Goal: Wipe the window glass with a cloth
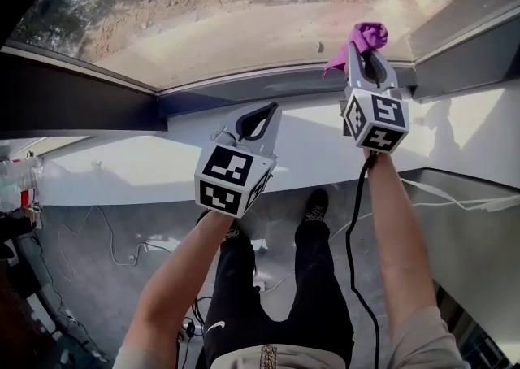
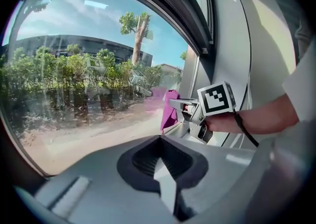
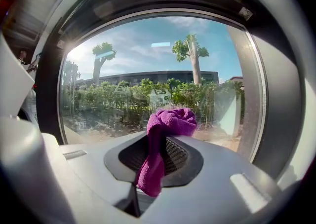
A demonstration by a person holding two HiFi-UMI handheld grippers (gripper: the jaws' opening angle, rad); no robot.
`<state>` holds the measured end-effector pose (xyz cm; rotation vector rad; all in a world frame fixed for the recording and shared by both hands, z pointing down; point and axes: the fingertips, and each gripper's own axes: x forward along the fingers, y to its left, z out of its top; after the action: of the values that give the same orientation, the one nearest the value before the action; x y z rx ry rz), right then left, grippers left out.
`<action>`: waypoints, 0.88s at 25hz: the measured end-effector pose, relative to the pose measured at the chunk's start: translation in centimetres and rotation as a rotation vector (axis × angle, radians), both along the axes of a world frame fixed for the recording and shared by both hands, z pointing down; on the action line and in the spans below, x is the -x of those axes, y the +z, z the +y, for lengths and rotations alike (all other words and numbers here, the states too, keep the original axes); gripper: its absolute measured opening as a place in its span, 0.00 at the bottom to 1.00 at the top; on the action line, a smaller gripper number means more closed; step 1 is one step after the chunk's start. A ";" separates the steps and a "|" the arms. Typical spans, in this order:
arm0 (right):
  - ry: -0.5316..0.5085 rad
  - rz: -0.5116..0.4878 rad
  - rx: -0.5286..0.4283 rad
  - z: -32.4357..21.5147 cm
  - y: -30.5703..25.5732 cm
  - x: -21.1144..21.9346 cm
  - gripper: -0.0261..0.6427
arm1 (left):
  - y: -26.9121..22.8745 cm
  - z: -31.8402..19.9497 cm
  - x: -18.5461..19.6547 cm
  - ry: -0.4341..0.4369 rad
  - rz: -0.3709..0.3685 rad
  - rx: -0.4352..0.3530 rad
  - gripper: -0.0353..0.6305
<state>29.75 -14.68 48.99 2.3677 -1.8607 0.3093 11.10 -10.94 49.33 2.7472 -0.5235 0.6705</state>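
- The right gripper (image 3: 159,134), at the centre of its own view, is clenched on a purple cloth (image 3: 173,122). The cloth bunches above the jaw tips, and a tail hangs down over the dark hollow between the jaws.
- The left gripper (image 2: 159,141), at lower centre of its own view, has its jaws pressed together with nothing between them.
- In the head view the purple cloth sits at upper right, held up at the lower right edge of the window glass (image 1: 244,10), just above the dark window frame (image 1: 268,83). Whether it touches the pane cannot be made out.
- In the left gripper view the cloth shows right of centre, close beside the glass, with a faint pink reflection in the pane next to it.
- The left gripper is at the centre of the head view, lower in the frame than the right one. It is in front of the white sill (image 1: 122,164) and apart from the glass.
- Both forearms reach up from the bottom of the head view, and a black cable (image 1: 355,221) runs down along the right one.
- Beyond the pane stand hedges, trees (image 3: 190,50) and a long low building under blue sky.
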 end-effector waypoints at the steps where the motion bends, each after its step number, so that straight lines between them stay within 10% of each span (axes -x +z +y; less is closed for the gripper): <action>1: -0.013 -0.004 -0.003 -0.4 0.2 1.2 0.17 | 0.1 -0.3 1.0 -0.013 -0.001 -0.003 0.05; 22: -0.274 -0.026 -0.009 -9.2 2.0 26.1 0.17 | 2.1 -5.9 21.4 -0.225 -0.044 0.010 0.05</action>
<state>3.64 -23.93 50.98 2.0853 -2.1680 0.3043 -10.26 -16.87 51.46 2.6157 -0.8219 0.6759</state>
